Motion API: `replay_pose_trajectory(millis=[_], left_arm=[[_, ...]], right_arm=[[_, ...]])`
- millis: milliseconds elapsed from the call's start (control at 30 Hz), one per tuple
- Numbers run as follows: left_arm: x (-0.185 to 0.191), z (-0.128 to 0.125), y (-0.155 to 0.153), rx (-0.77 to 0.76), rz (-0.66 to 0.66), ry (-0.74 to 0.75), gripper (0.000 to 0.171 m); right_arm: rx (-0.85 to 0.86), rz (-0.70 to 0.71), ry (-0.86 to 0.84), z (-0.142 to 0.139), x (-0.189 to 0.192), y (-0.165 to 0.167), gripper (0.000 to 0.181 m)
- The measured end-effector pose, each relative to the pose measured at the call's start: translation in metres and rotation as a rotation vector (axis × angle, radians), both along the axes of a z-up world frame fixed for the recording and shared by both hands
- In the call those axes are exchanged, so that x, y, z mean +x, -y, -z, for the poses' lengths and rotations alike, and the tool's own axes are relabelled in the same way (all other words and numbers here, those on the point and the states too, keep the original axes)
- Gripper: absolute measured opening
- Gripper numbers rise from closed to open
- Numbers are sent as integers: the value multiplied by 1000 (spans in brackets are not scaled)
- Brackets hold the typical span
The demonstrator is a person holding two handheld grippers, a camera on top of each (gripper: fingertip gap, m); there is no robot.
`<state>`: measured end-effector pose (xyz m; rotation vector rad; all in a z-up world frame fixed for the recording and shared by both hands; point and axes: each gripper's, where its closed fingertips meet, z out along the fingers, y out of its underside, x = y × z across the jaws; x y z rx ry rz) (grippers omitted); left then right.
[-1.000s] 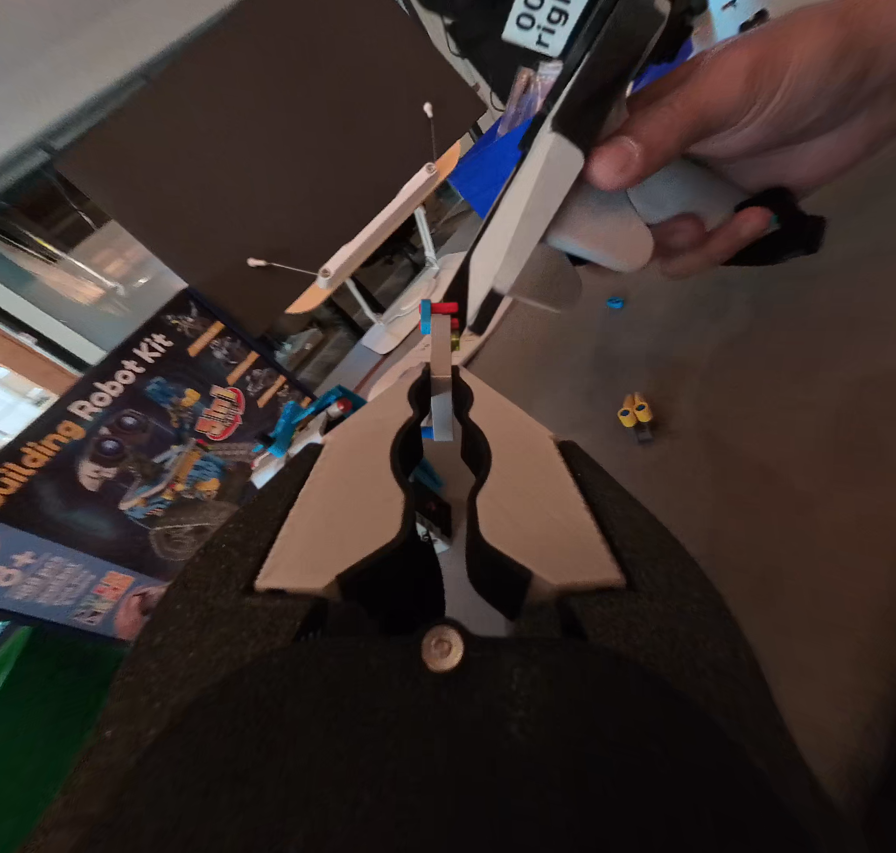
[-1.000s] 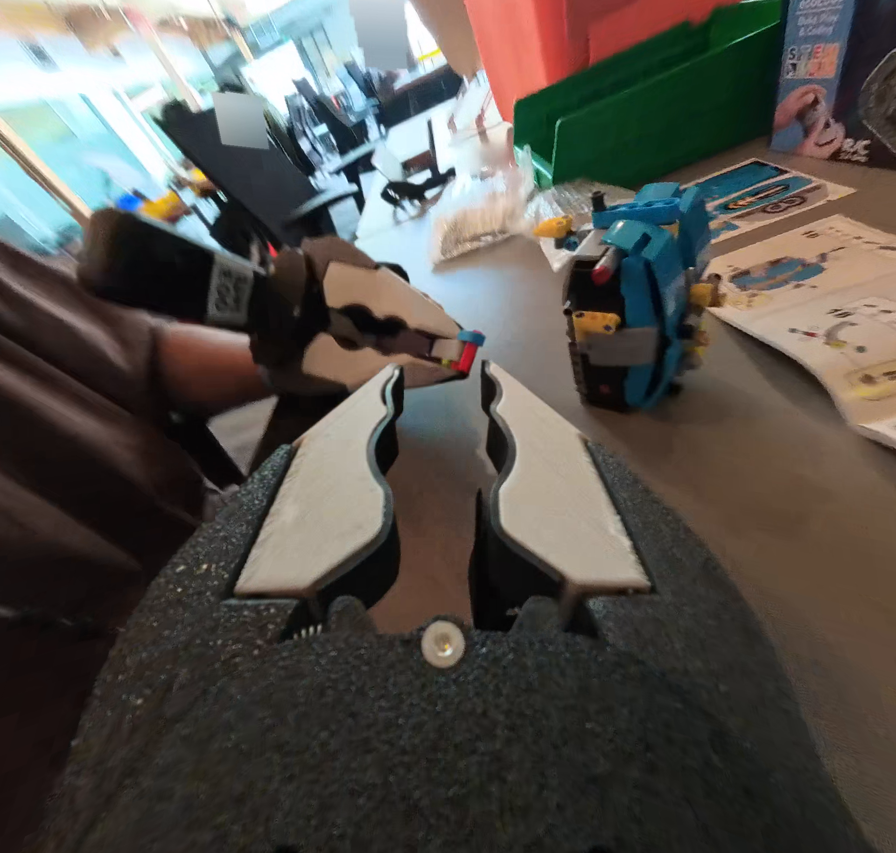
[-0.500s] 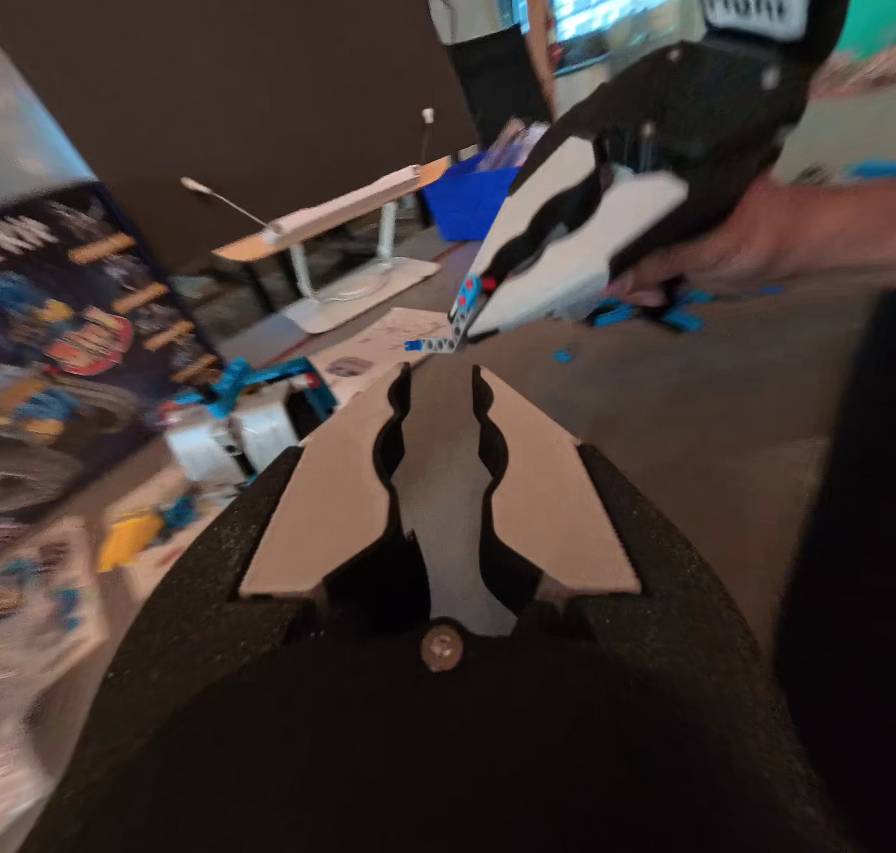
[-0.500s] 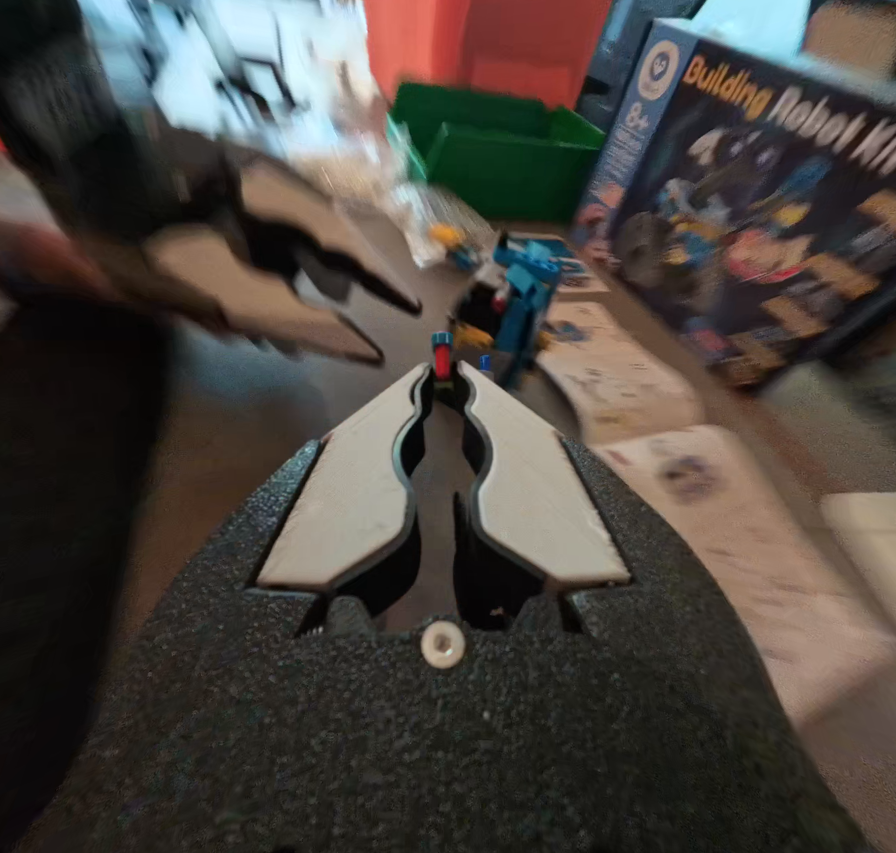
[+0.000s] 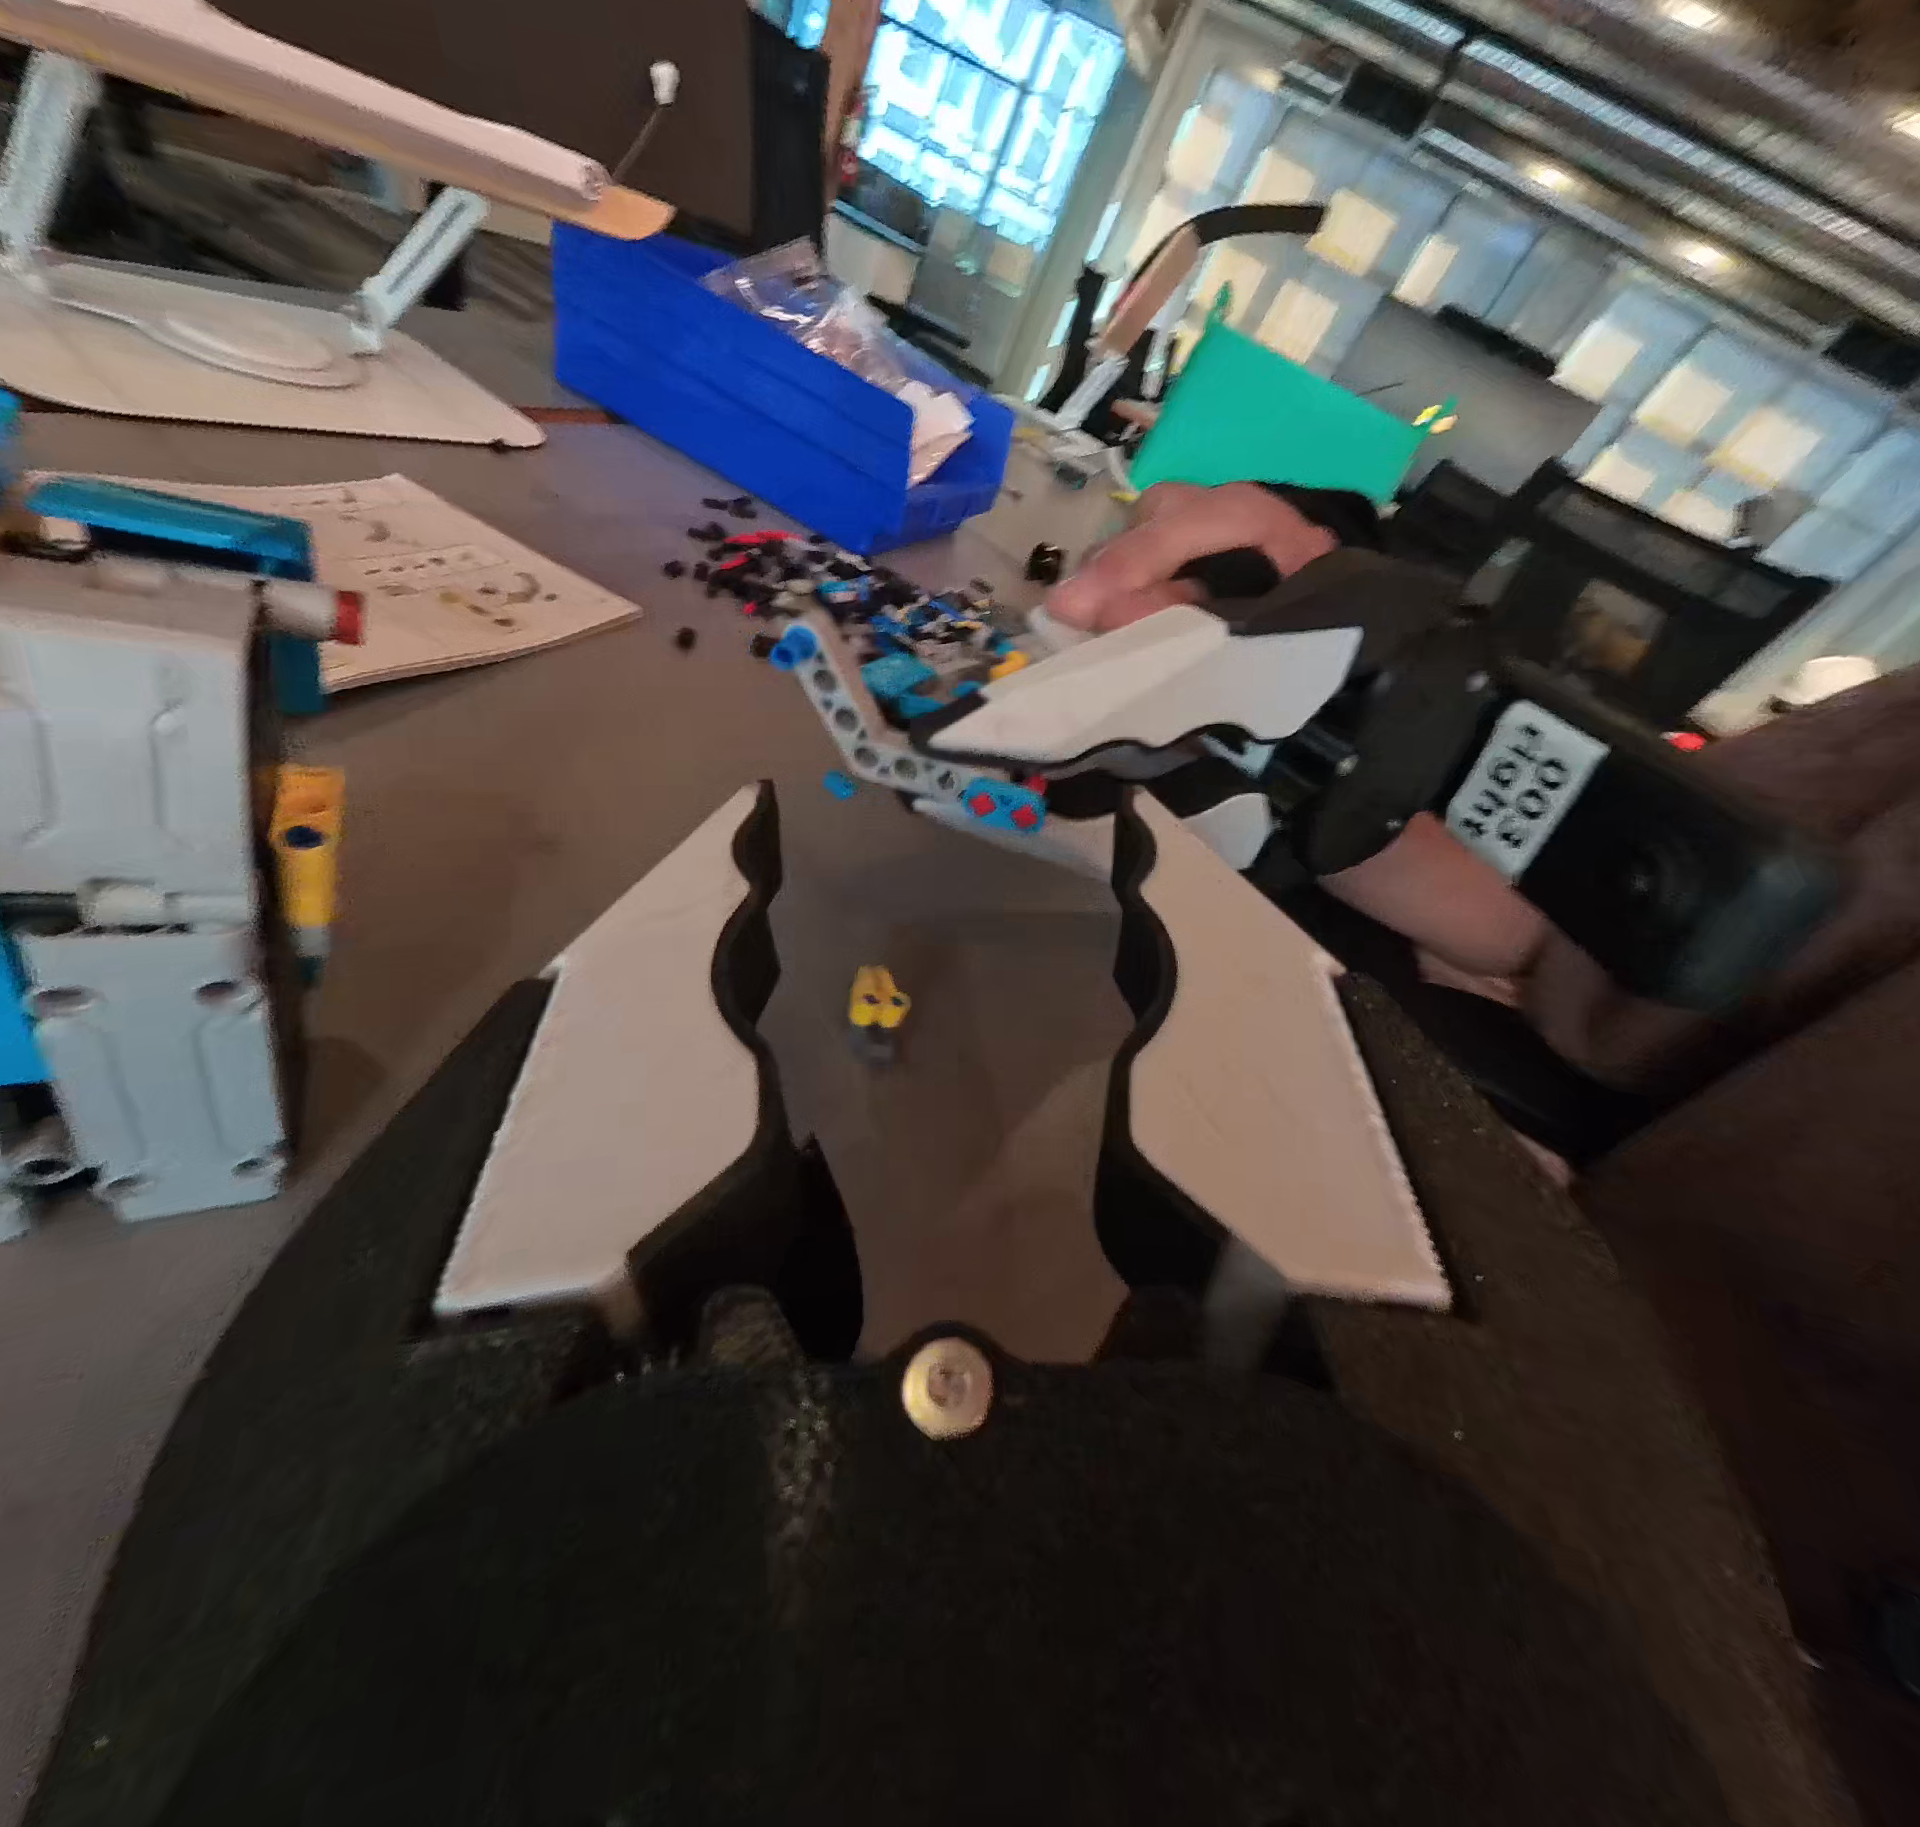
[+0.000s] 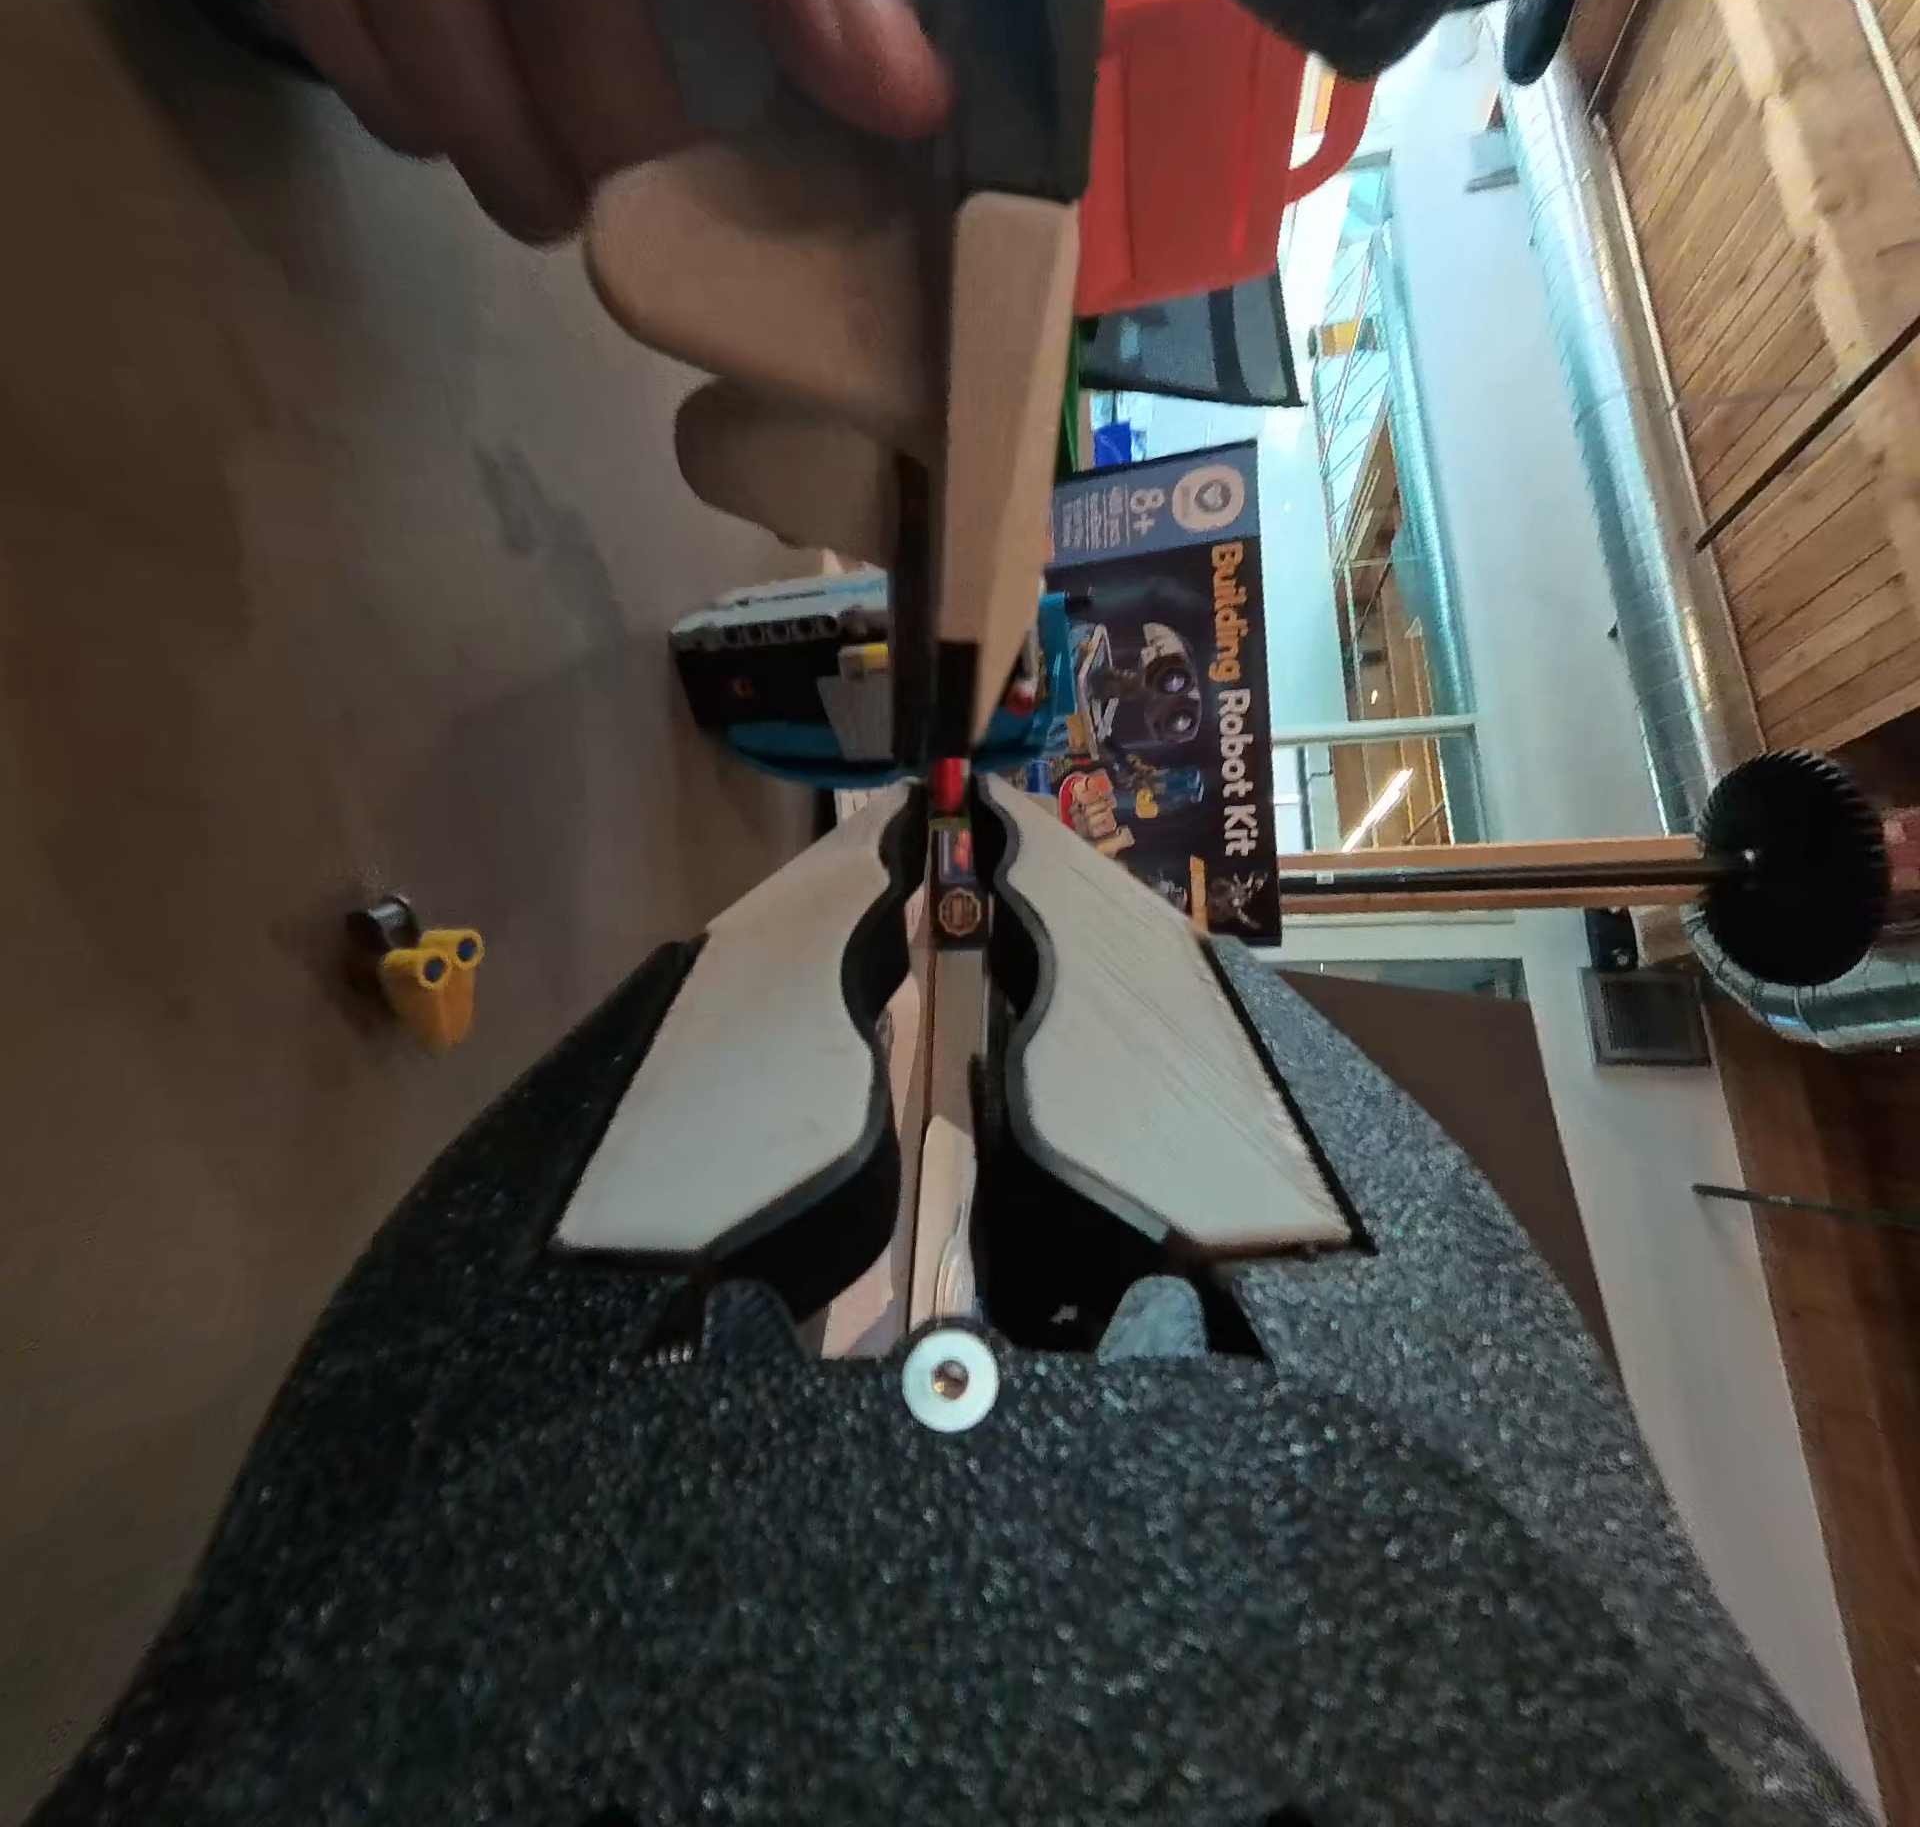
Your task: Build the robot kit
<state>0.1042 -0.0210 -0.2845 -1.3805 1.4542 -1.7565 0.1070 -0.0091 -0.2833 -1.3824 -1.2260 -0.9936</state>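
My left gripper [image 5: 945, 811] is open and empty, its fingers wide apart above the grey table [image 5: 540, 842]. Just beyond its tips, my right gripper [image 5: 987, 769] is shut on a grey bent beam [image 5: 852, 717] with blue and red pins. In the right wrist view the right gripper [image 6: 948, 801] is rolled on its side and pinches the beam edge-on, with a red pin [image 6: 948, 778] at its tips. The left gripper [image 6: 945, 676] and the hand holding it hang close in front. A small yellow piece [image 5: 878, 1003] lies on the table between my left fingers; it also shows in the right wrist view [image 6: 426, 977].
A blue and grey robot model [image 5: 135, 842] stands at the left, by an instruction sheet [image 5: 416, 572]. A pile of small parts [image 5: 831, 582] lies before a blue bin [image 5: 748, 395]. A white stand [image 5: 260, 115] is at the back left. The kit box [image 6: 1164, 717] stands behind the model [image 6: 790, 676]. My two grippers' fingertips are within a few centimetres of each other. Left tips and right tips are each some 10 cm from the small yellow piece [image 5: 878, 1003]. The right camera catches it too, in the right wrist view [image 6: 423, 978].
The beam passed from my left gripper to my right. The left gripper opened, drew back and has opened wider. The right gripper closed on the beam and rolled onto its side.
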Motion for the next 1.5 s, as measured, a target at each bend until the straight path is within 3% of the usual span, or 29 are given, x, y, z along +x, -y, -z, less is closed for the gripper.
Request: replay_pose_trajectory(millis=[100,167,233,400,567,933,967,1033,1167,1300,1433,1500], left_arm=[[-8,-11,13,-53,91,43,60],[-10,-14,13,-52,96,57,44],[-12,-16,12,-51,108,69,38],[-15,-17,14,-59,144,74,40],[-19,-30,1,-266,184,90,44],[-25,-32,11,-439,315,37,31],[-27,-33,13,-451,337,34,23],[-27,-30,16,-430,336,26,9],[-26,-26,14,-357,313,25,7],[-31,-41,1,-376,282,116,7],[-50,-71,-18,-549,342,265,7],[-58,-80,-22,-619,392,308,6]], right_arm=[[5,-69,-17,-1,-14,5,8],[27,-104,-30,-6,-20,9,8],[34,-134,-59,-10,-24,12,8],[35,-158,-48,-11,-26,16,8],[72,-197,-67,-21,-32,22,7],[195,-212,128,-24,-45,25,7],[202,-214,143,-24,-45,25,7],[209,-223,157,-22,-48,25,7],[199,-220,143,-19,-49,23,7],[223,-235,-69,-34,-50,26,13],[66,-252,-468,-44,-40,25,39],[33,-229,-539,-43,-28,21,43]])
